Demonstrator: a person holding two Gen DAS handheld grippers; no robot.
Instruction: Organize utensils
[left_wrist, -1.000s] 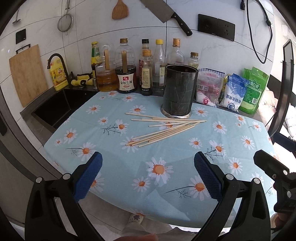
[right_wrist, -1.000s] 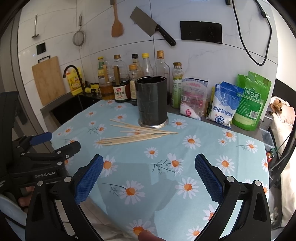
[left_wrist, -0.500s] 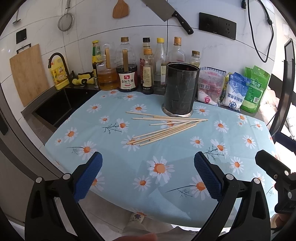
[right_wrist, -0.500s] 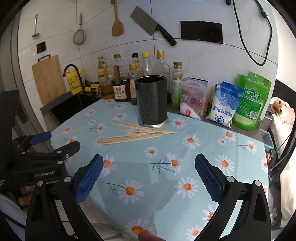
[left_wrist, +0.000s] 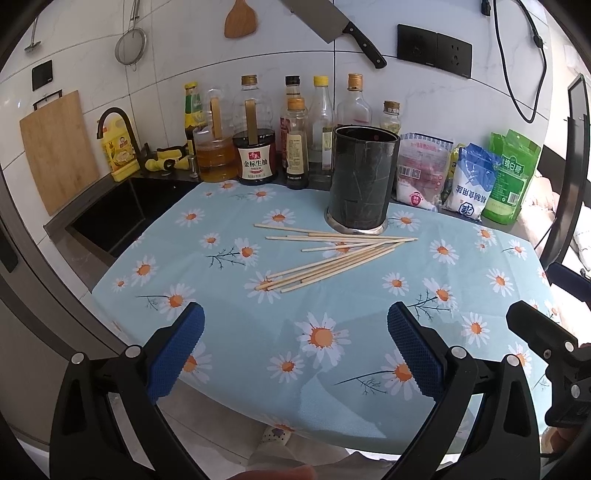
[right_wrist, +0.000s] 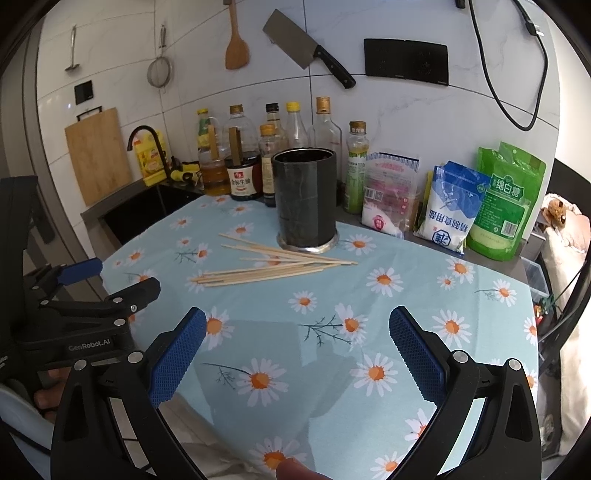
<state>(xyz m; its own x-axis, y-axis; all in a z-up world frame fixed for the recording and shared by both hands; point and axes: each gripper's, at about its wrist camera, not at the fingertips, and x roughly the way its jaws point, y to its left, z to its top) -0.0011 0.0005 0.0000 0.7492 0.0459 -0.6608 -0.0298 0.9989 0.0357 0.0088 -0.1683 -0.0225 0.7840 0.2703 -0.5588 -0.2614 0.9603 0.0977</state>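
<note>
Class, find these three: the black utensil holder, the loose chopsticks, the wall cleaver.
black utensil holder (left_wrist: 360, 184), left wrist view, side wall.
chopsticks (left_wrist: 332, 258), left wrist view, mid-bundle.
cleaver (right_wrist: 291, 44), right wrist view, blade.

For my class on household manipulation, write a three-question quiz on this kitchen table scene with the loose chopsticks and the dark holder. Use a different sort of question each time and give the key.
1. True or false: some wooden chopsticks already stand inside the black utensil holder.
2. Multiple choice: the left gripper and right gripper are A) both open and empty, B) both shut on chopsticks, C) one open, one shut.
3. Fill in: the chopsticks lie on a tablecloth printed with ____.

Key
1. False: all lie flat on the cloth in front of the holder.
2. A
3. daisies
</note>
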